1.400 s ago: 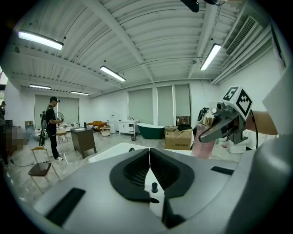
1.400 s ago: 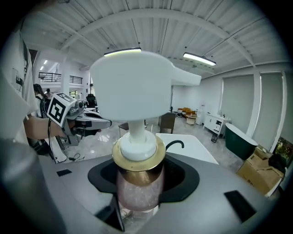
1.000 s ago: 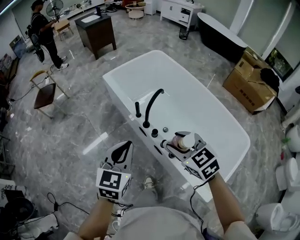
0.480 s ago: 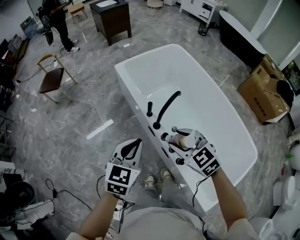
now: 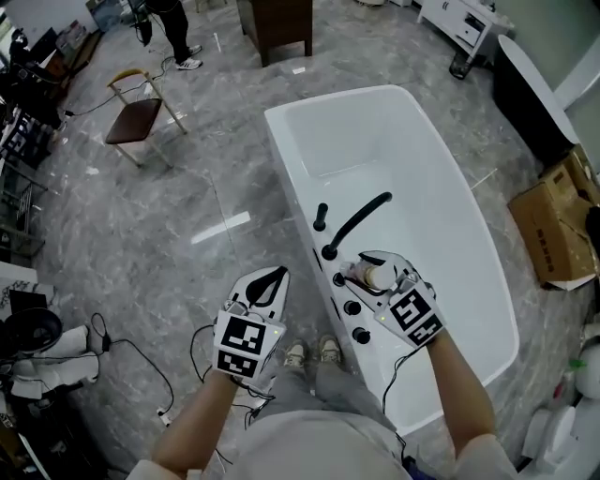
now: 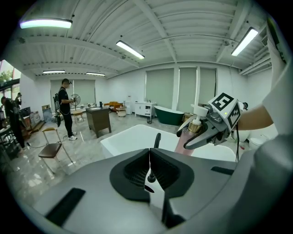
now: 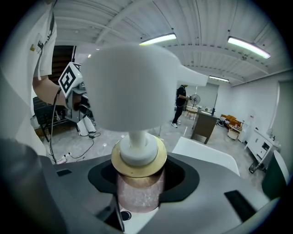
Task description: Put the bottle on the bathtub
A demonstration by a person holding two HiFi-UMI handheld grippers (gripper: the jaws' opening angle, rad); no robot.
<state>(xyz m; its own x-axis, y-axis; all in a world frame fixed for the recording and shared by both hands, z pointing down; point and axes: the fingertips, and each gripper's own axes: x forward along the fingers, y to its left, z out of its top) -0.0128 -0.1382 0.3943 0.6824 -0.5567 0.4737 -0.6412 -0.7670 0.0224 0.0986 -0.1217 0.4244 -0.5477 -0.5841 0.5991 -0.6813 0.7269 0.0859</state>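
A pink pump bottle (image 5: 372, 275) with a gold collar and white pump head (image 7: 130, 91) is held in my right gripper (image 5: 380, 277), whose jaws are shut on its body (image 7: 138, 189). It hangs over the near rim of the white bathtub (image 5: 441, 234), beside the black faucet (image 5: 354, 223) and knobs. The left gripper view shows the bottle (image 6: 192, 137) from the side, in front of the tub (image 6: 128, 137). My left gripper (image 5: 265, 286) hangs over the floor left of the tub, its jaws shut with nothing between them (image 6: 149, 157).
A wooden chair (image 5: 141, 108) stands on the marble floor at far left. A dark cabinet (image 5: 277, 23) and a person (image 6: 65, 107) are beyond the tub. A cardboard box (image 5: 562, 225) and a black tub (image 5: 534, 84) lie to the right. Cables (image 5: 122, 347) trail on the floor.
The view has swung left and the tub now sits more to the right. My right gripper keeps the bottle over the faucet rim; the left gripper stays beside the tub.
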